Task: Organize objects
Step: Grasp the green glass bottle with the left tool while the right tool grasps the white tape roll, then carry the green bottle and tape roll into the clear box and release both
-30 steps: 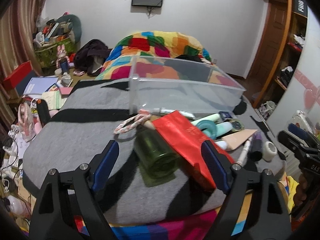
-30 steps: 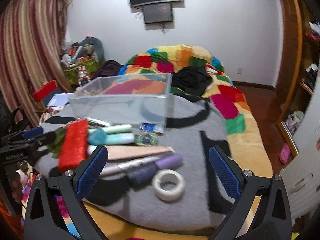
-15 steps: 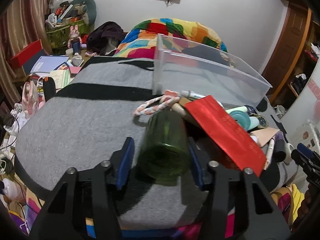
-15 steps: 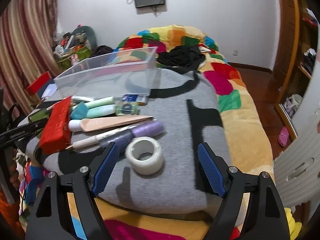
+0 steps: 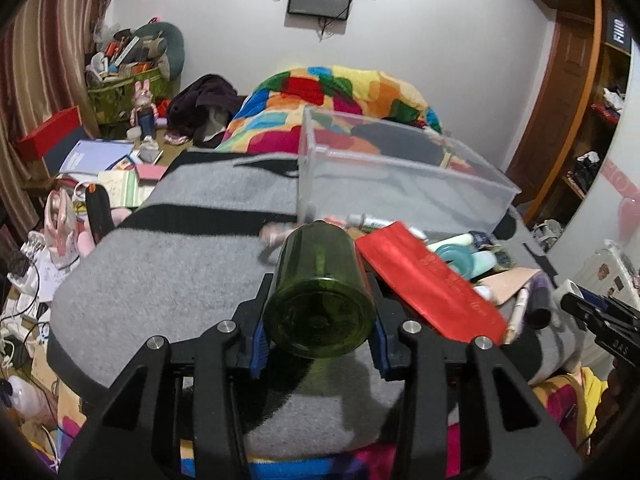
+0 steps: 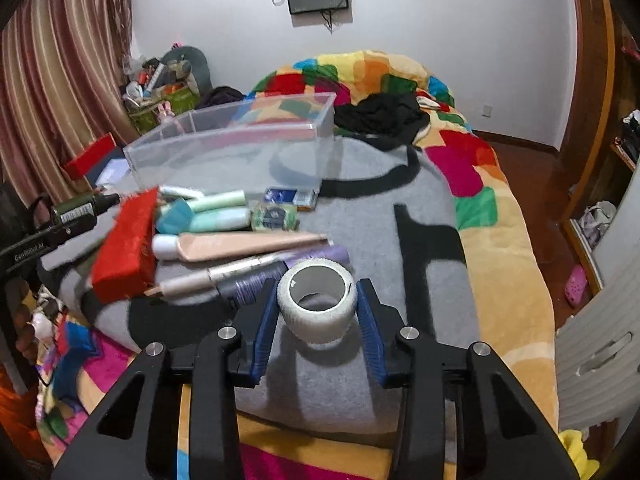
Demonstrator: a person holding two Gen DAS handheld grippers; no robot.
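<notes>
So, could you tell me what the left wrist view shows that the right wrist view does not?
Only the left wrist view shows the left gripper shut on the green bottle's wide base, and the plush rabbit.

Only the right wrist view shows the right gripper shut on the tape roll, the bottle's dark cap end, and the black clothing.

Both show the clear bin, red packet and grey blanket.

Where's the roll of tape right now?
In the right wrist view, the tape roll sits between the right gripper's blue pads, on the grey blanket just in front of the purple tube.
</notes>
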